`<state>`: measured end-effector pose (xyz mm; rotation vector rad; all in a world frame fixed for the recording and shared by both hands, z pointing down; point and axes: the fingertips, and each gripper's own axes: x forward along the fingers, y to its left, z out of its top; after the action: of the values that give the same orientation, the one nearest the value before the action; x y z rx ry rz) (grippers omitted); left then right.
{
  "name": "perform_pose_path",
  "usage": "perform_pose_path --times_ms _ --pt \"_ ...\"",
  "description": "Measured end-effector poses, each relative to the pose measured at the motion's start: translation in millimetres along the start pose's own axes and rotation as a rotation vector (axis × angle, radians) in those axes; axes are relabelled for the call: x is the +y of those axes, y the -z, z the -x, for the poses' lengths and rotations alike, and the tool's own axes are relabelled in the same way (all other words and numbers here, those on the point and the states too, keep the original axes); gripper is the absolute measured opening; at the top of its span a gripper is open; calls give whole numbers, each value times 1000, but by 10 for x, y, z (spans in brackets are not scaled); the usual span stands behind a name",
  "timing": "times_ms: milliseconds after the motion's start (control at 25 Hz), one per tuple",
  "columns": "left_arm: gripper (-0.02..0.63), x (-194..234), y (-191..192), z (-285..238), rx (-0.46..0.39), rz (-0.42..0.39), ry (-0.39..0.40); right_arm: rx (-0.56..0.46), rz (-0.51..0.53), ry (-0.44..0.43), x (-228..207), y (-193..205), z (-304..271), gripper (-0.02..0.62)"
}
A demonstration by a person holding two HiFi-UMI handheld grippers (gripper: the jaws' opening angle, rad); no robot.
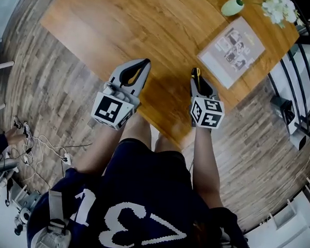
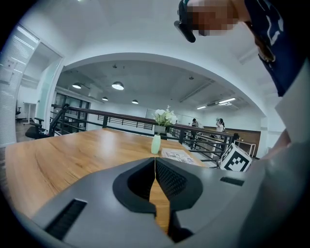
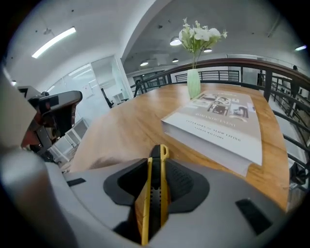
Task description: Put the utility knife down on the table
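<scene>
A yellow and black utility knife (image 3: pixel 154 193) stands on edge between the jaws of my right gripper (image 3: pixel 156 162), which is shut on it. In the head view the knife's tip (image 1: pixel 197 73) pokes out past my right gripper (image 1: pixel 199 79), just above the wooden table (image 1: pixel 124 26) near its front edge. My left gripper (image 1: pixel 141 66) hovers over the table's front edge too. Its jaws meet at the tips in the left gripper view (image 2: pixel 155 162), with nothing between them.
A grey book (image 1: pixel 231 51) lies on the table just right of and beyond my right gripper. A pale green vase (image 1: pixel 232 6) with white flowers (image 1: pixel 278 8) stands behind it. A black railing (image 1: pixel 303 61) runs along the table's right side.
</scene>
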<state>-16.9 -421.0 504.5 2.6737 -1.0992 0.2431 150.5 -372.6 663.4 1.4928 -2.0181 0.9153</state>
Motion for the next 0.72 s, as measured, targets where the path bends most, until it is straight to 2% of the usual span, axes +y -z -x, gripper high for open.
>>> perform_pose_path --times_ms 120,200,280,360,480,720 --pt "17 -4 -52 -21 -2 -5 -1 -17 -21 -9 -13 -73 45 141" --pt "18 -16 -139 -17 -13 -12 2 -71 -16 -7 -10 -248 185 133" --pt "17 -20 -269 -14 -31 -23 1 -165 10 3 -10 -532 394 70" --pt "17 -18 -439 -33 -60 -42 1 -282 40 14 -23 -884 639 40" --pt "17 -21 -744 -56 -112 -81 0 -437 85 5 0 -1386 1015 25" --pt "18 -109 -1330 50 -208 -129 2 -647 168 7 131 -2068 1786 23"
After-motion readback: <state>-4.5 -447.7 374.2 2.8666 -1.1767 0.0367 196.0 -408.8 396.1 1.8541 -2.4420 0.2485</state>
